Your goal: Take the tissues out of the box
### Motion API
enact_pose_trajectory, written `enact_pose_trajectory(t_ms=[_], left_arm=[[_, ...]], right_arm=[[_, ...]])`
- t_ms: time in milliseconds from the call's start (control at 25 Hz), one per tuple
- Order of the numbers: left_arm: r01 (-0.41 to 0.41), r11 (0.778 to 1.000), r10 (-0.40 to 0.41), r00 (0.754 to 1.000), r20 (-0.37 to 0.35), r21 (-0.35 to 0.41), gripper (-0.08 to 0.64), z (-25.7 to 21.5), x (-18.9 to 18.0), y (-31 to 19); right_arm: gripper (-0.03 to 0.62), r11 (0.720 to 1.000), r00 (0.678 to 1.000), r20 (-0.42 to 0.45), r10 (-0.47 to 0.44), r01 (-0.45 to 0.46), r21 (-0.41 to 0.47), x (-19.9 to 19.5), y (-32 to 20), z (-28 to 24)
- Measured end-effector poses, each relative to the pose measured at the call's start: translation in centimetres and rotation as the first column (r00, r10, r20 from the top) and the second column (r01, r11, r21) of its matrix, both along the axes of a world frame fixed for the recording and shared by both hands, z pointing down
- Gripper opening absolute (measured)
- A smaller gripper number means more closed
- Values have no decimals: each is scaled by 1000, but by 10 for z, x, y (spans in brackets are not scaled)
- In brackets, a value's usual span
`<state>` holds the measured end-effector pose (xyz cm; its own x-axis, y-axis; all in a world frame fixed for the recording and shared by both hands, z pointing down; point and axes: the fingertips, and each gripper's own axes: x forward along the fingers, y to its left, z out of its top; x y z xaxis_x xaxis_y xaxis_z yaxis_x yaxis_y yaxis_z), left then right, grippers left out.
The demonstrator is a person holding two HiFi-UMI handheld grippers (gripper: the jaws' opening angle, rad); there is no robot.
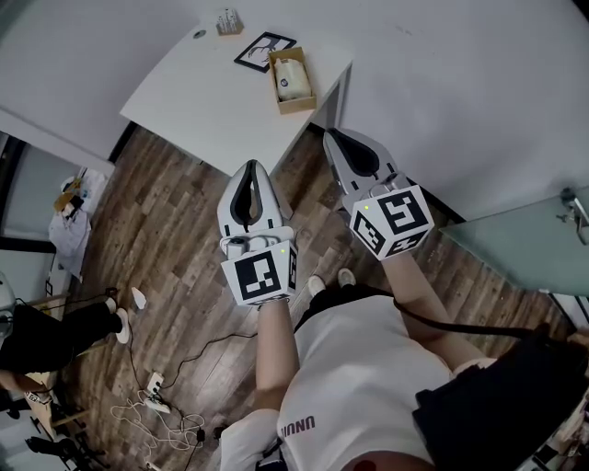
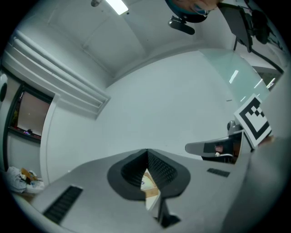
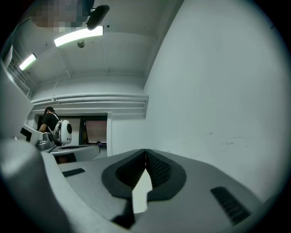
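- Left gripper [image 2: 148, 152]: jaws together at the tips, clamped on nothing. A narrow wedge of gap lower between the pads shows a slice of the tan tissue box [image 2: 150, 184] far beyond.
- Right gripper [image 3: 145, 152]: jaws shut tip to tip, nothing between them. Pale wall [image 3: 218, 91] fills the view ahead.
- Head view: both grippers are held in the air mid-frame, left one at centre, right one a little higher and to the right. Both tips aim up-frame toward the counter [image 1: 212, 101] and stand well apart from it.
- Each gripper carries a marker cube [image 1: 262, 276] with black-and-white square patterns and no letters.
- The tissue box lies in the upper middle of the head view, open-topped, close to the counter's right edge. The white tissues [image 1: 291, 77] lie inside it. Print on them is too small to read.
- Just left of the box is a black-framed card [image 1: 265, 51] with a pale drawing, not legible. A small grey object [image 1: 228, 20] sits at the counter's far edge.
- Pale letters run along the hem of the white shirt [image 1: 359, 368], upside down and not clear enough to read.
- The counter's near corner points down-frame. Bare wood floor [image 1: 175, 212] lies between it and the grippers.
- White wall runs close along the counter's right side. A glass panel [image 1: 515, 239] stands at right.
- Lower left: loose cables [image 1: 156, 414] on the floor and a seated person [image 1: 46, 336] at the frame edge.
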<state>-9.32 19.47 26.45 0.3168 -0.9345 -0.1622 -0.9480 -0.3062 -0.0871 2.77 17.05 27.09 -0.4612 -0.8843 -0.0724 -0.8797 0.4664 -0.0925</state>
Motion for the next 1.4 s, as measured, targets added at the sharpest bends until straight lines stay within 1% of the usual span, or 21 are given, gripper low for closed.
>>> enact_pose_trajectory(t_ms=[200,320,520,760,920,1080,1240,1400], left_arm=[[-15,1000,15,1000,-18,16,14,-1,-6,1],[-36,999,37,999,-21,25,14,-3,-9,-2],[-68,998,68,995,-68,5,14,-9,-12,-6],[-86,996,86,994,-72,-5,14,-4,-11,-21],[-77,997,77,997,-15,10,14,2,-10,-41],[-81,997,82,996,-20,13,14,3,2,-68],[-65,998,65,998,-12,15,14,2,16,-103],[-43,999,43,999,-6,8,14,3,27,-140]], right_arm=[[20,1000,999,-34,6,-6,4,-7,0,1],[21,999,998,-45,34,-33,6,-3,-4,1],[21,998,997,-41,66,-66,6,1,-9,0],[21,998,998,-26,64,-64,-4,-3,-27,5],[21,999,999,-29,33,-33,-6,-4,-49,7],[21,1000,1000,-5,-14,14,-16,5,-81,11],[21,999,999,-45,-18,16,-37,21,-119,21],[21,998,999,-43,-32,30,-51,33,-157,27]])
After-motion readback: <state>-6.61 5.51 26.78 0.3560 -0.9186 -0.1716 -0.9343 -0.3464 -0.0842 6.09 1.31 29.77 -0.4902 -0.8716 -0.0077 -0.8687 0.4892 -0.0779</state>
